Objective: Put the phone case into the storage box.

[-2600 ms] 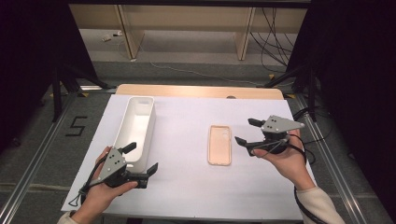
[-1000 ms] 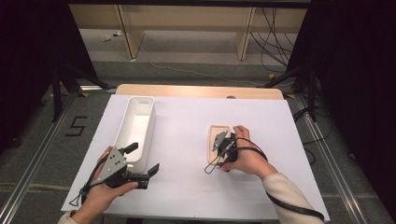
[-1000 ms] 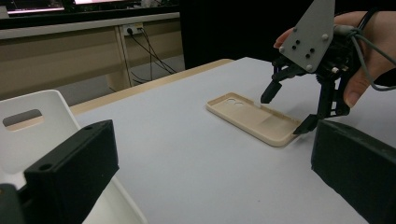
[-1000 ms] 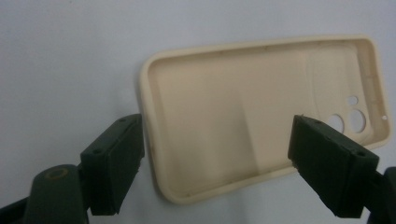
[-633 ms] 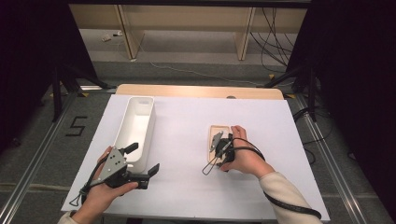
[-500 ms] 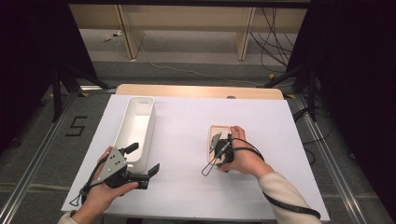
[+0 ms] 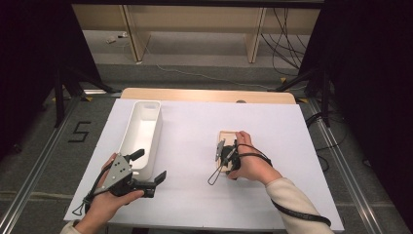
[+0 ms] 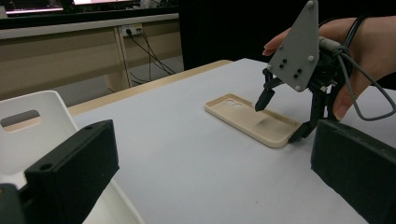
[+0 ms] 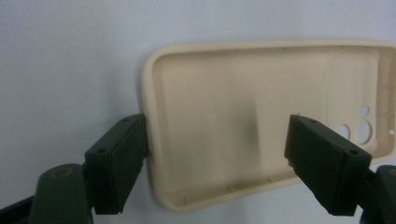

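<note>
1. Across the white table [image 7: 195, 195], you have bare surface between bin and case.
2. Your white bin [image 7: 141, 131] lies left; the left gripper [image 7: 146, 168] hovers beside it, jaws apart.
3. Your right gripper [image 8: 280, 119] straddles the beige phone case's [image 9: 261, 116] near end, jaws apart.

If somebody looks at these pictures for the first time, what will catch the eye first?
First comes the beige phone case, lying hollow side up on the right of the white table. The right tool stands over its near end, open, one jaw outside the end wall and one above the hollow. On the left, a long white bin lies beside the open left tool.
</note>
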Demonstrator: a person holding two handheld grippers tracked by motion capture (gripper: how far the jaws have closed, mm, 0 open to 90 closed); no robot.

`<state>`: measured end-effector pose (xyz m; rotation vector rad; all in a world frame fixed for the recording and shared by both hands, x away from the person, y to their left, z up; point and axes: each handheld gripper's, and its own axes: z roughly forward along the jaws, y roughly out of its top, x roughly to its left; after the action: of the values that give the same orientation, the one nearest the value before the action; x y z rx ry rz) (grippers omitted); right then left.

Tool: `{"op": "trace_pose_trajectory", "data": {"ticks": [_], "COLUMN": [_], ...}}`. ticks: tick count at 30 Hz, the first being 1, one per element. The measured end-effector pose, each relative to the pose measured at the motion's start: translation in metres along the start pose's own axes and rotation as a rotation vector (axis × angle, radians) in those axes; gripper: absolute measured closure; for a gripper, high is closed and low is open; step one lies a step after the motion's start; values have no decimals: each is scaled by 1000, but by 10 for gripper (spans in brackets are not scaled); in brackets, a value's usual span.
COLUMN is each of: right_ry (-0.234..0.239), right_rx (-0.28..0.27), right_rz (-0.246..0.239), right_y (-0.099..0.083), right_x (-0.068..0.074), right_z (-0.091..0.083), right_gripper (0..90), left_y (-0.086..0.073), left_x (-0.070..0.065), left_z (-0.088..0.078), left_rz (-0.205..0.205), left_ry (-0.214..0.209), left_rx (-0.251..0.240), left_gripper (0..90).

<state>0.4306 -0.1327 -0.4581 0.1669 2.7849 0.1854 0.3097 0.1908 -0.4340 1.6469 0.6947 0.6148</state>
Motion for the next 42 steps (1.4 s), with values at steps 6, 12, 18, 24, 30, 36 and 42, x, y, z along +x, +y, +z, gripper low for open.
{"op": "trace_pose_trajectory", "data": {"ticks": [6, 12, 18, 24, 30, 36, 42], "right_ry": [13, 39, 58, 74, 89, 106, 103], "right_rx": [8, 11, 7, 25, 34, 48, 60], "right_rz": [-34, -32, -73, -76, -106, -111, -122], "right_y": [2, 2, 4, 6, 7, 8, 10], "right_x": [-2, -3, 1, 7, 9, 13, 15], "right_z": [1, 1, -1, -4, -4, -6, -6], "right_gripper": [230, 275, 407, 539, 644, 731, 771], "left_y": [0, 0, -1, -1, -1, -1, -1], "left_x": [0, 0, 0, 0, -1, -1, -1], "left_z": [0, 0, 1, 1, 1, 1, 1], "left_rz": [2, 4, 11, 8, 2, 1, 3], "left_ry": [-1, 0, -5, -6, -7, -8, -10], "left_rx": [-1, 4, 5, 7, 5, 6, 7], "left_gripper": [4, 4, 4, 4, 4, 5, 5]}}
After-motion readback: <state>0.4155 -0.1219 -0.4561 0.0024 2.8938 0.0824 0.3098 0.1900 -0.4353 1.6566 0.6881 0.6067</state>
